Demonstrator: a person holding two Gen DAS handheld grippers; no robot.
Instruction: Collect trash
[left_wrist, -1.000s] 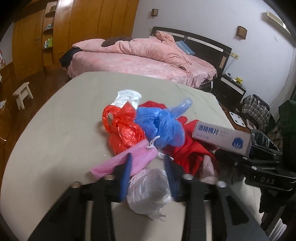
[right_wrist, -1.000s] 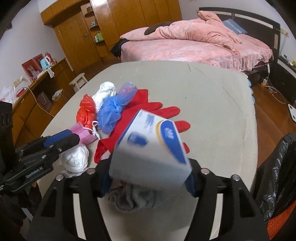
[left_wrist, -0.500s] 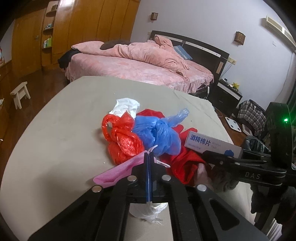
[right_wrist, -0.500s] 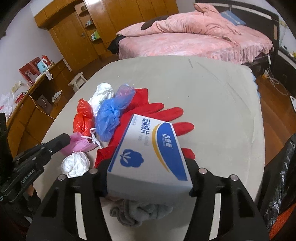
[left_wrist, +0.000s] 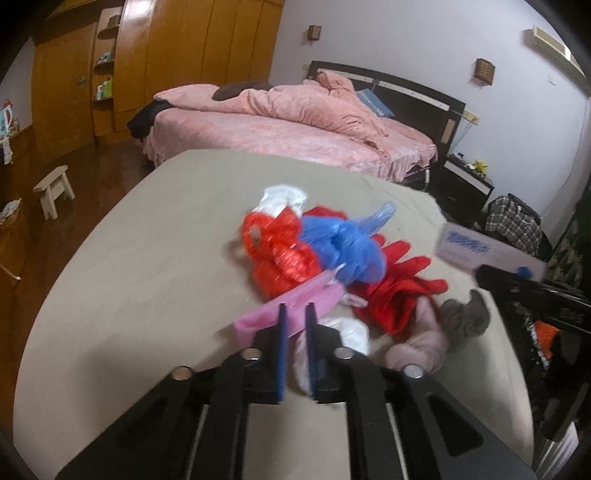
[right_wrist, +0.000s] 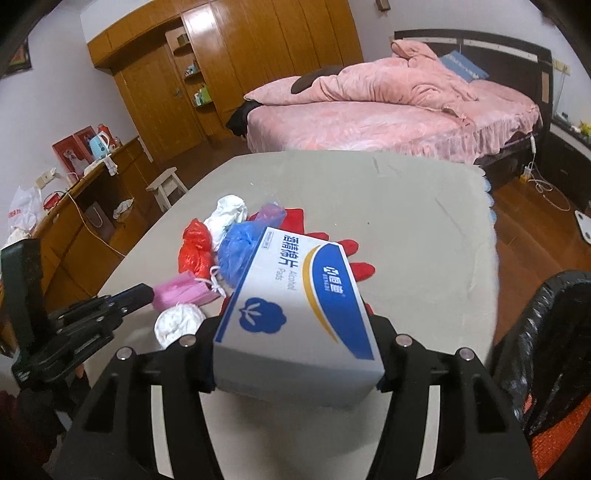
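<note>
My right gripper (right_wrist: 295, 332) is shut on a white and blue box of alcohol pads (right_wrist: 303, 306), held above the beige table (right_wrist: 424, 229). My left gripper (left_wrist: 295, 308) hovers low over the trash pile. Its jaws are opening to a narrow gap and grip nothing. Beyond the gap lies a pink face mask (left_wrist: 295, 299), and a white plastic wad (left_wrist: 351, 332) sits just under the fingers. Behind them are a red bag (left_wrist: 280, 251), a blue bag (left_wrist: 343, 247), a white bag (left_wrist: 280, 199) and red gloves (left_wrist: 399, 288). The box (left_wrist: 480, 247) shows blurred at the right in the left wrist view.
A black trash bag (right_wrist: 546, 332) hangs open at the table's right edge. A grey sock (left_wrist: 465, 317) and a pink sock (left_wrist: 421, 347) lie near the front right. A pink bed (right_wrist: 388, 118), a wooden wardrobe (right_wrist: 229, 74) and a small stool (right_wrist: 166, 184) stand beyond.
The left jaws closed above the white wad, then parted a little without it and shifted over the pile. The right gripper has risen with the box still in it.
</note>
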